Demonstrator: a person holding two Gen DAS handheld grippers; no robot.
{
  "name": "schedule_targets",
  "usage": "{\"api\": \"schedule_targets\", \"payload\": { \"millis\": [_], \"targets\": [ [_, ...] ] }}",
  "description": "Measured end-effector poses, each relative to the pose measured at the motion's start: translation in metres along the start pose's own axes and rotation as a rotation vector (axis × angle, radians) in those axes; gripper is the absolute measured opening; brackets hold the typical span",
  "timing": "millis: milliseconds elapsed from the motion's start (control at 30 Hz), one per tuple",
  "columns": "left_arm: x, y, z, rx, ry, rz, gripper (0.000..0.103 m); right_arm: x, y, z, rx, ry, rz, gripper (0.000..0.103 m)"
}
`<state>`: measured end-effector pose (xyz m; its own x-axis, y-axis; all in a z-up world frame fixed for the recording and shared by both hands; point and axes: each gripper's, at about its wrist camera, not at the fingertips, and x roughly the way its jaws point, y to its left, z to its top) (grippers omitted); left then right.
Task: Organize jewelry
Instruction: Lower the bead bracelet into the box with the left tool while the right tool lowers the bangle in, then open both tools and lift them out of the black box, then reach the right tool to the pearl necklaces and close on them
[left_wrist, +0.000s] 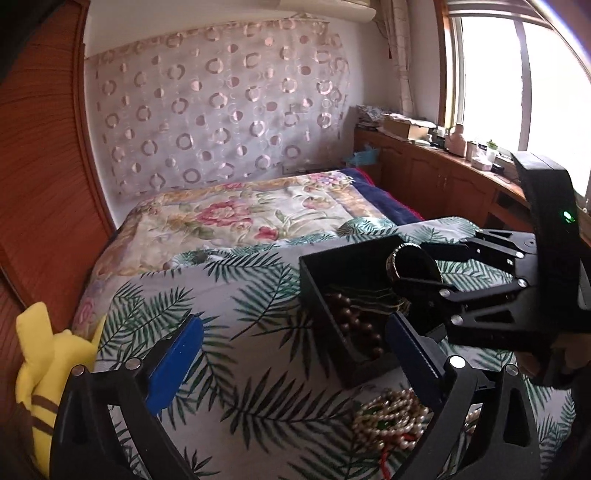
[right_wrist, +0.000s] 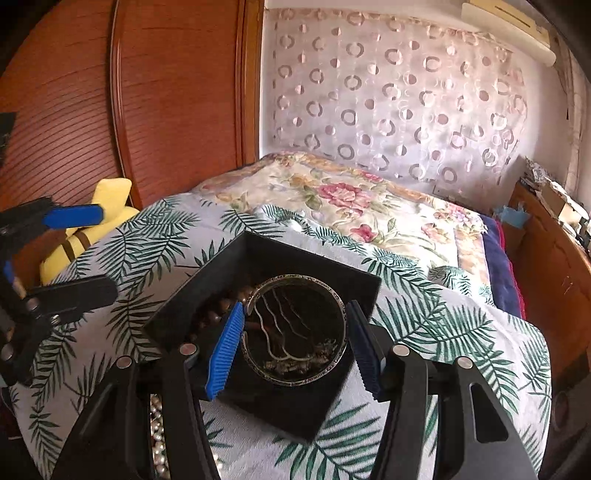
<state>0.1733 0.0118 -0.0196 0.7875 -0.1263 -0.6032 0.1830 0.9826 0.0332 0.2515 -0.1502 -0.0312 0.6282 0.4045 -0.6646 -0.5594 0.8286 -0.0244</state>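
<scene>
A black open box (right_wrist: 229, 269) sits on the leaf-print bedspread; it also shows in the left wrist view (left_wrist: 314, 284). It holds brown wooden beads (left_wrist: 354, 325) and thin chains. My right gripper (right_wrist: 293, 343) is shut on a round metal bangle (right_wrist: 295, 332) and holds it over the box; the bangle also shows in the left wrist view (left_wrist: 397, 264). My left gripper (left_wrist: 295, 365) is open and empty, low over the bedspread left of the box. A pile of pearl necklaces (left_wrist: 391, 417) lies in front of the box.
A yellow plush toy (left_wrist: 44, 369) lies at the bed's left edge by a wooden wardrobe (left_wrist: 37, 166). A floral quilt (left_wrist: 240, 218) covers the far bed. A cluttered wooden cabinet (left_wrist: 443, 173) runs under the window on the right.
</scene>
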Motion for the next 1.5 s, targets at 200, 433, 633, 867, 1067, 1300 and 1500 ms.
{"api": "schedule_targets", "payload": {
  "millis": [200, 433, 633, 867, 1067, 1300, 1500],
  "targets": [
    [-0.001, 0.006, -0.010, -0.004, 0.013, 0.000, 0.095, 0.015, -0.004, 0.002, 0.021, 0.035, 0.005, 0.059],
    [-0.006, 0.004, -0.025, 0.004, 0.020, -0.005, 0.095, 0.017, -0.005, 0.002, 0.025, 0.037, -0.005, 0.059],
    [-0.013, -0.001, -0.037, 0.000, 0.032, -0.023, 0.095, -0.004, -0.004, -0.001, 0.025, 0.014, -0.011, 0.061],
    [-0.029, -0.006, -0.061, -0.008, 0.037, -0.047, 0.095, -0.052, 0.006, -0.039, 0.019, 0.000, 0.029, 0.061],
    [-0.038, -0.013, -0.078, -0.021, 0.054, -0.064, 0.095, -0.068, 0.022, -0.074, -0.010, 0.048, 0.068, 0.051],
    [-0.045, -0.022, -0.086, -0.008, 0.055, -0.074, 0.095, -0.073, 0.028, -0.105, -0.024, 0.116, 0.086, 0.033],
    [-0.045, -0.025, -0.090, -0.015, 0.064, -0.091, 0.095, -0.071, 0.032, -0.120, -0.030, 0.174, 0.123, 0.030]
  ]
}}
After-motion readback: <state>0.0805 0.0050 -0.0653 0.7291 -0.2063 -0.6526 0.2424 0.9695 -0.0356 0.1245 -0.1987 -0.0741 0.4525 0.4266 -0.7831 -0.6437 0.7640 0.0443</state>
